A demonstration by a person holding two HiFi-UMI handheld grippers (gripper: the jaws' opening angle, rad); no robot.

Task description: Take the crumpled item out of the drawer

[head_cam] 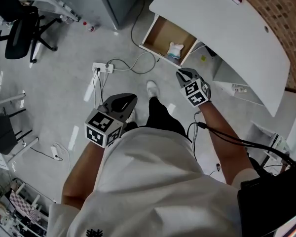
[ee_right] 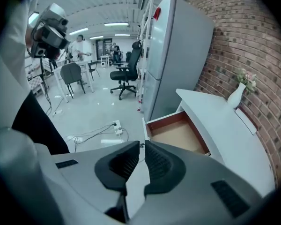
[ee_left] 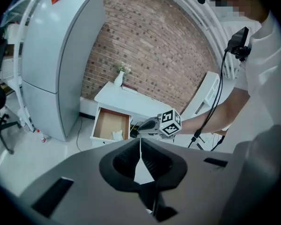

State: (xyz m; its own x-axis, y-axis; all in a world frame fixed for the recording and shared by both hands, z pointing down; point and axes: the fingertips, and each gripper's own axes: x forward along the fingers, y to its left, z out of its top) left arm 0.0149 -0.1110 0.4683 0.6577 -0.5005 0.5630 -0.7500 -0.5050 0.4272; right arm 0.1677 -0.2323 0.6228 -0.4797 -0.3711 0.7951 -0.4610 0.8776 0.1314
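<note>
Two grippers: left gripper (head_cam: pixel 129 98), right gripper (head_cam: pixel 181 73). One drawer (head_cam: pixel 162 32), one crumpled item (head_cam: pixel 174 50), one desk (head_cam: pixel 227 28), one power strip (head_cam: pixel 103 68), one vase (ee_right: pixel 236 96), one refrigerator (ee_left: pixel 61 64).
</note>
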